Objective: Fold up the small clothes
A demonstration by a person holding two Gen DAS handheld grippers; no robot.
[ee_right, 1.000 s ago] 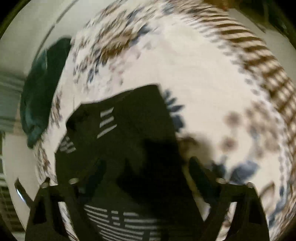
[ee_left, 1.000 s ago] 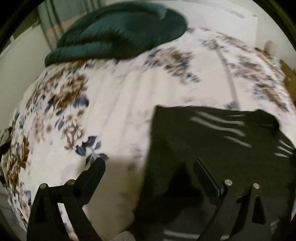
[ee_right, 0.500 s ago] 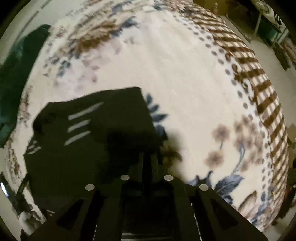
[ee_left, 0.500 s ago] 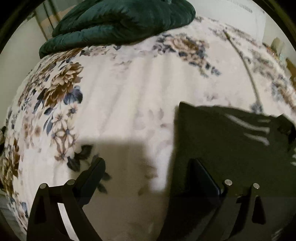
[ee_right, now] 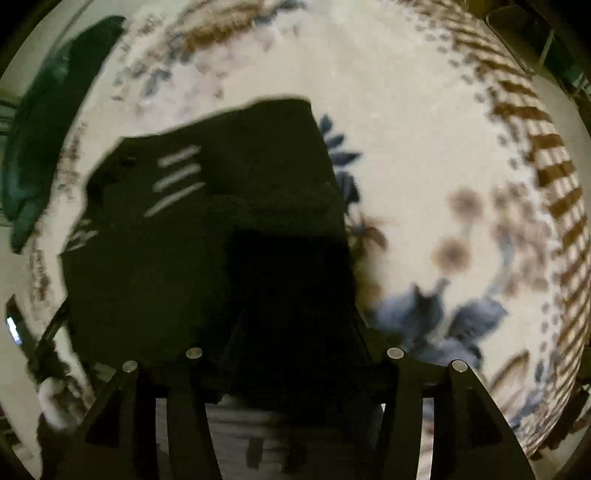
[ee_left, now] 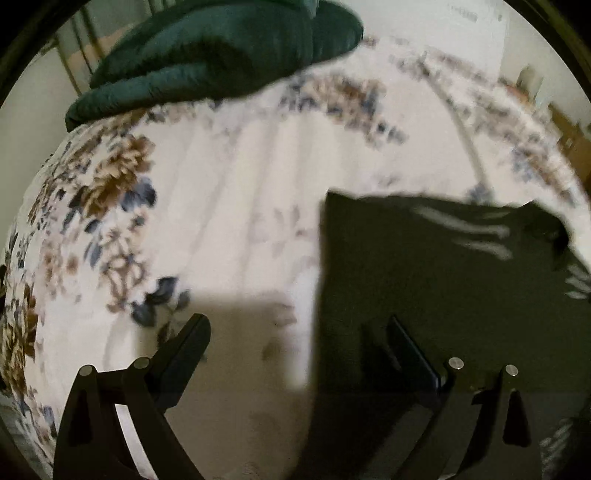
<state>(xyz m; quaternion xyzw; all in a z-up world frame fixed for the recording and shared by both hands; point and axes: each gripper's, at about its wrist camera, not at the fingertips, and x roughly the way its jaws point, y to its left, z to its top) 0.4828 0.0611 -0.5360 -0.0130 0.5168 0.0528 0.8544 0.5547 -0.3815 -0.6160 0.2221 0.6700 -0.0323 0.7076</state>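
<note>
Left gripper: my left gripper (ee_left: 295,354) stood wide, holding nothing; one finger was over the bare bedspread, the other over the garment's left part.
Right gripper: my right gripper (ee_right: 291,332) sat low over the garment's near edge; its fingers were lost in dark cloth and shadow, so I could not tell how they stood.
Garment: the black garment (ee_left: 436,280) lay flat on the bed, with pale stripes (ee_right: 177,173) near its far corner.
Writing: I could read none; the stripes were blurred.
In the way: my grippers' shadow darkened the near cloth.
Surface: a white floral bedspread (ee_left: 229,206), with a brown striped border (ee_right: 550,173) on the right.
Far end: a folded dark green blanket (ee_left: 221,55) rested on the bed's far left.
Room: a pale wall (ee_left: 436,18) stood behind.
</note>
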